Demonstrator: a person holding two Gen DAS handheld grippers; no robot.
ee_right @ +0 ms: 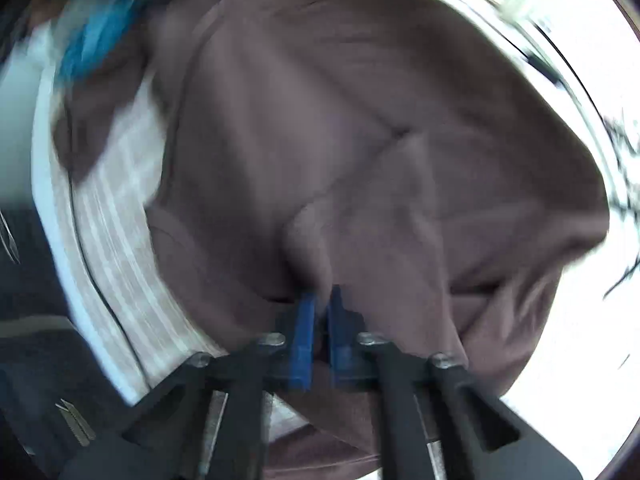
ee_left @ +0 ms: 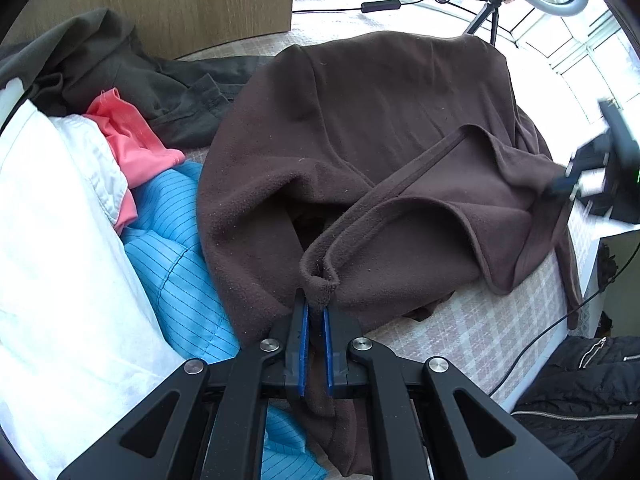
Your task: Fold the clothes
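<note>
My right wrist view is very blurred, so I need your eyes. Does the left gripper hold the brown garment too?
Observer: Yes. The left gripper has its jaws shut on a rolled hem of the brown fleece garment.
Operator: What lies beside the garment?
Observer: A pile on its left: a blue striped cloth, a pink cloth and a white cloth.
Operator: Is the right gripper visible there?
Observer: Yes, blurred, at the garment's far right edge.

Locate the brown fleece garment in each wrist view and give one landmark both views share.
Left wrist: brown fleece garment fills the centre, its trimmed edge pinched in the left gripper.
Right wrist: blurred, it fills most of the frame, clamped in the right gripper.
Shared landmark: the blue striped cloth.
</note>
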